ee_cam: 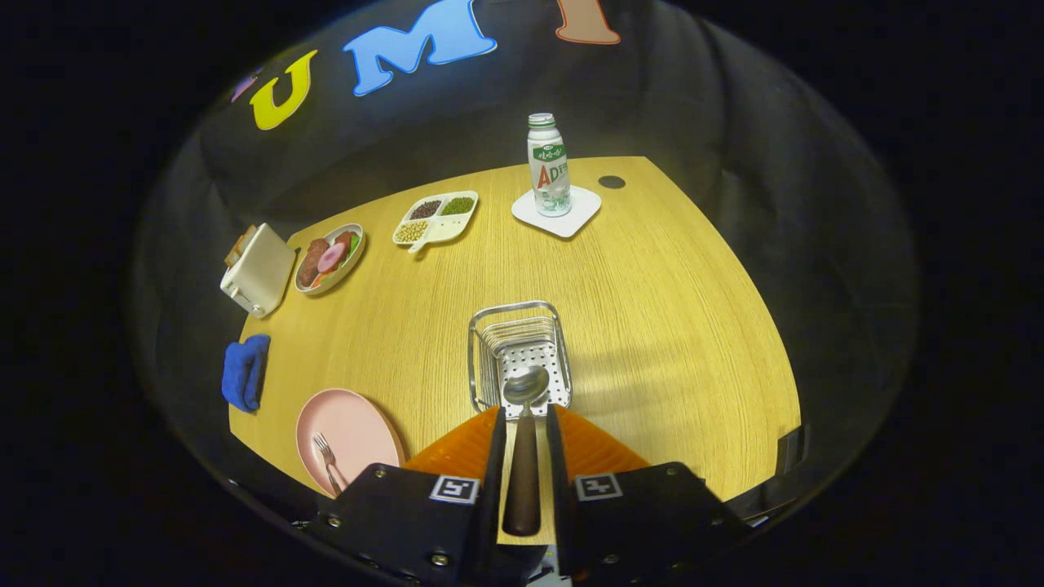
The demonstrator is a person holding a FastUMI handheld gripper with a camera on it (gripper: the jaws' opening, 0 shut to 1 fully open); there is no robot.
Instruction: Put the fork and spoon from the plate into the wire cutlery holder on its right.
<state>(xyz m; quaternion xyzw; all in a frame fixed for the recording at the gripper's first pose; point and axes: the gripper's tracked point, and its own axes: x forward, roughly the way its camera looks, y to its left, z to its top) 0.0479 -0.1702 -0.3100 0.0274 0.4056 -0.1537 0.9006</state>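
My gripper (523, 417) is shut on the spoon (524, 391), both fingers pressing its dark handle. The spoon's metal bowl points forward and hangs above the near end of the wire cutlery holder (519, 352), which stands on the wooden table just ahead of the fingers. Its perforated floor shows under the spoon's bowl. The pink plate (347, 436) lies to the left of the fingers, and the fork (327, 461) rests on it, tines pointing away from me.
A blue cloth (245, 372) lies left of the plate. Beyond it stand a cream toaster (258, 270), a plate of food (329, 258) and a divided tray of beans (435, 218). A bottle (548, 165) stands on a white coaster (557, 213) far behind the holder.
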